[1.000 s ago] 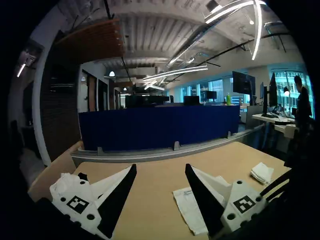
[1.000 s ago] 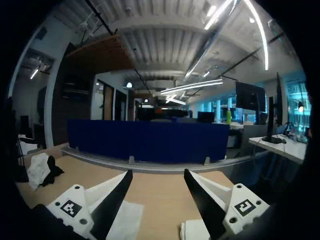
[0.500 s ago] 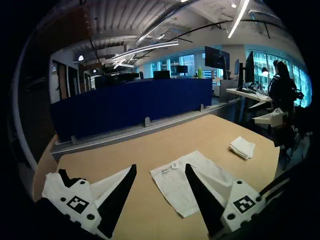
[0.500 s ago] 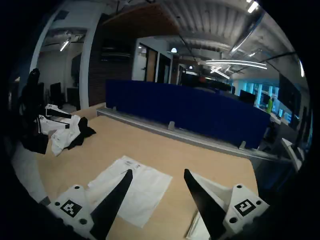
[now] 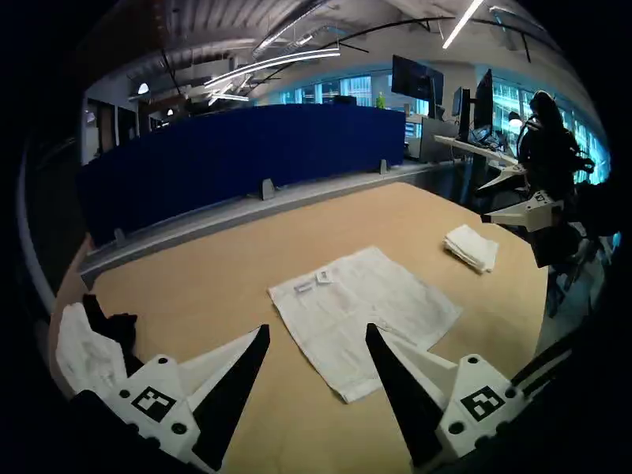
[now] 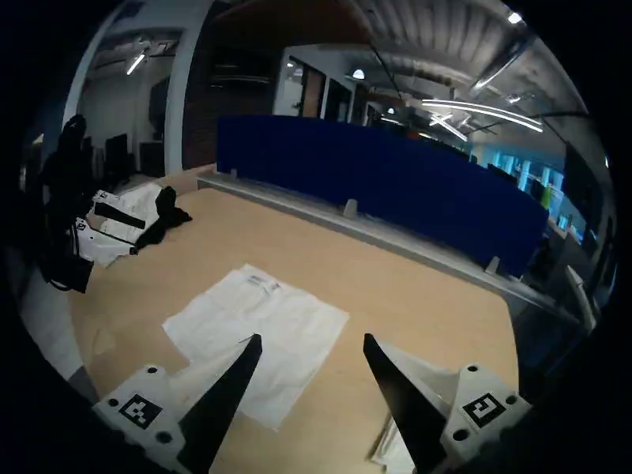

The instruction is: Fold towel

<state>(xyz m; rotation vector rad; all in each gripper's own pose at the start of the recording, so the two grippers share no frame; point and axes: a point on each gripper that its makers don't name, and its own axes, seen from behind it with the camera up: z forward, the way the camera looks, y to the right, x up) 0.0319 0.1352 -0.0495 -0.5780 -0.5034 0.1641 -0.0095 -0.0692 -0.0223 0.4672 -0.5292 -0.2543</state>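
A white towel (image 5: 359, 306) lies spread flat on the wooden table (image 5: 237, 253), a small tag near its far edge. In the left gripper view my left gripper (image 5: 316, 371) hovers open above the towel's near edge, holding nothing. The right gripper view has the same towel (image 6: 265, 328) just ahead of my right gripper (image 6: 310, 379), also open and empty above it. Farther off, the right gripper (image 5: 523, 215) appears at the table's right end, and the left gripper (image 6: 101, 225) at the left end.
A folded white towel (image 5: 472, 247) rests near the table's right end. A heap of white and black cloth (image 5: 93, 347) sits at the left end, seen also as a cloth heap (image 6: 152, 204). A blue partition (image 5: 237, 154) lines the far edge.
Both gripper views have tilted downward from the ceiling and partition to the tabletop. The spread towel now lies in full view ahead of both open grippers.
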